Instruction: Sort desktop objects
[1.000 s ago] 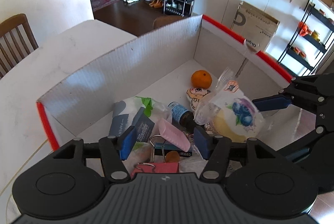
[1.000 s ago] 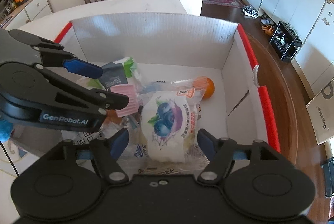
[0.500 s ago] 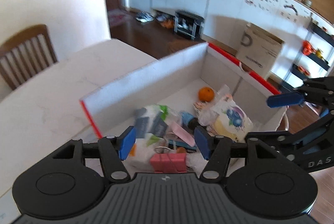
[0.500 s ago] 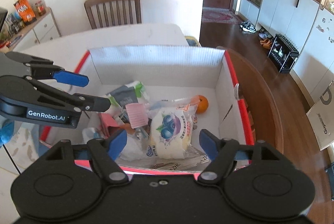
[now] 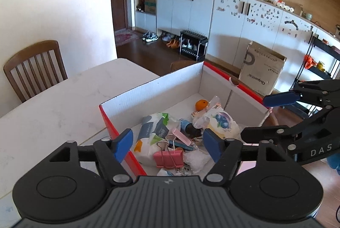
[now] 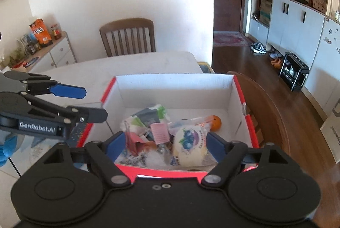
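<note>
Box (image 5: 153, 90) contents lie below both claws, low in each frame. The left claw (image 5: 167, 144) and right claw (image 6: 164, 144) are both opening, nothing between their jaws. The blueberry bun packet (image 6: 189, 143) looks soft, light and slippery; pinch its crimped edge. The pink binder clip (image 5: 167, 156) is stiff. Only the right view shows the sideboard (image 6: 53, 51).

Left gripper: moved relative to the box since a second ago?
Yes. The left gripper has pulled up and back from the box: the box looks smaller now, with the near red edge between the opening jaws, nothing held.
</note>
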A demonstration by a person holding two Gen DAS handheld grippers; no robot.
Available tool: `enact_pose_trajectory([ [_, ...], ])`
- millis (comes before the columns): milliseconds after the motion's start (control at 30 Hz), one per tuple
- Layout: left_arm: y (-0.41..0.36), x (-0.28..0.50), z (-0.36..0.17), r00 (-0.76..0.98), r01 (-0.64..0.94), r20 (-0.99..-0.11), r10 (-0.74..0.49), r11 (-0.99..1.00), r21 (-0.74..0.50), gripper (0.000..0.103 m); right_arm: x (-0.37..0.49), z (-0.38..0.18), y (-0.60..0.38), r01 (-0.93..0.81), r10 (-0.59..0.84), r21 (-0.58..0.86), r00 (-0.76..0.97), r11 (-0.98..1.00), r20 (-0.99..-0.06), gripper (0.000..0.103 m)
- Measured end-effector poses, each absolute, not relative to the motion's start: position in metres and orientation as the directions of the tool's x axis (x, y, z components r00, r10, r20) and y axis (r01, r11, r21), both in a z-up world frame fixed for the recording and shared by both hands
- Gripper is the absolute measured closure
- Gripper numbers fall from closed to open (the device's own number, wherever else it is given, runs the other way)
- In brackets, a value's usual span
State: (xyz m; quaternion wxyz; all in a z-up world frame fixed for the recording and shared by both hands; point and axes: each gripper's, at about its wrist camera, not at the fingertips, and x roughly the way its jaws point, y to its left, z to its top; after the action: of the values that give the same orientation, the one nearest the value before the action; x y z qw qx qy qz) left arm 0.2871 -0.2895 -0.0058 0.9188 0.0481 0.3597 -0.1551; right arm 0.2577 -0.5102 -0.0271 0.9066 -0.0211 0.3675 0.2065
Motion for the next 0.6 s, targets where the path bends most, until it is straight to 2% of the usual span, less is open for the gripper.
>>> enact_pose_trajectory([
  [33, -0.289, 0.284, -0.005, 0.694, 0.319, -0.675, -0.250, 0.947, -0.023, 0.030, 0.254, -0.025, -0.509, -0.393, 0.364, 0.115, 0.648, 0.912, -0.669, 0.018],
  [100, -0.288, 0.277, -0.005, 0.696, 0.319, -0.674, -0.248, 0.947, -0.020, 0.022, 0.249, -0.023, -0.507, -0.402, 0.374, 0.117, 0.654, 0.908, -0.658, 0.016],
  [367, -0.285, 0.258, -0.008, 0.704, 0.300, -0.674, -0.225, 0.954, -0.006, 0.013, 0.232, -0.017, -0.503, -0.417, 0.397, 0.124, 0.672, 0.900, -0.625, 0.008],
  [500, -0.282, 0.247, -0.007, 0.708, 0.283, -0.670, -0.222, 0.959, -0.019, 0.003, 0.222, -0.018, -0.506, -0.411, 0.410, 0.148, 0.677, 0.900, -0.611, 0.003],
  [600, -0.282, 0.240, -0.007, 0.715, 0.276, -0.667, -0.210, 0.961, -0.007, 0.002, 0.213, -0.016, -0.507, -0.405, 0.413, 0.156, 0.687, 0.901, -0.598, 0.001],
])
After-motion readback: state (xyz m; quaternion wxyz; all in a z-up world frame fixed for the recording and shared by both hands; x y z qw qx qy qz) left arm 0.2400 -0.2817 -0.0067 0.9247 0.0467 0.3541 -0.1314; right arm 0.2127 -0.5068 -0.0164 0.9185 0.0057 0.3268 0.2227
